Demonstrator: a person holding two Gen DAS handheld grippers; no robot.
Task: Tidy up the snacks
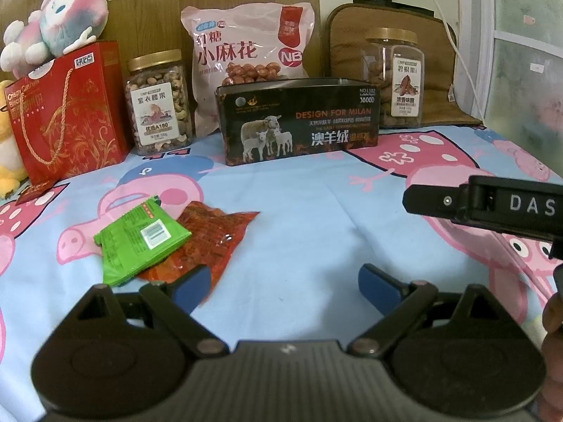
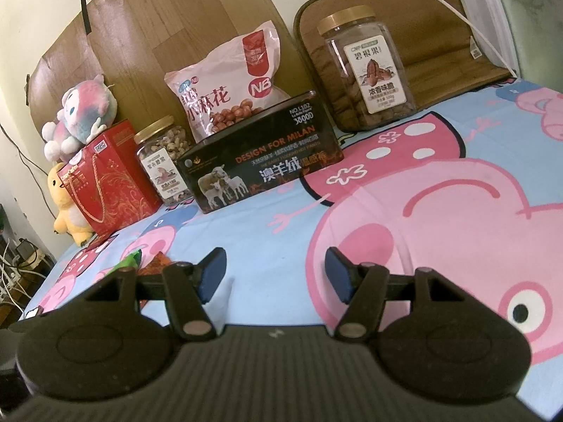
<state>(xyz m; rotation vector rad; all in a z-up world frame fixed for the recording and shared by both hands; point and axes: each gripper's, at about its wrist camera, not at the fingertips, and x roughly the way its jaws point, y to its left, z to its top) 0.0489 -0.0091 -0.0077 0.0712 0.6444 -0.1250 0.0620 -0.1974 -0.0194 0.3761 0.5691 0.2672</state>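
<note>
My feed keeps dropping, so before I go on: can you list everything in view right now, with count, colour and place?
green packet: 1, green, front left, lying partly on the red packet
red packet: 1, red-orange, front left on the sheet
black box: 1, black, open top, centre back
pink bag: 1, pink, behind the box
nut jars: 2, clear with gold lids, one left of the bag, one far right
red gift bag: 1, red, back left
plush toys: 2, pink-grey above the gift bag, yellow beside it
brown mat: 1, against the wall
left tool: open, empty
right tool: open, empty
</note>
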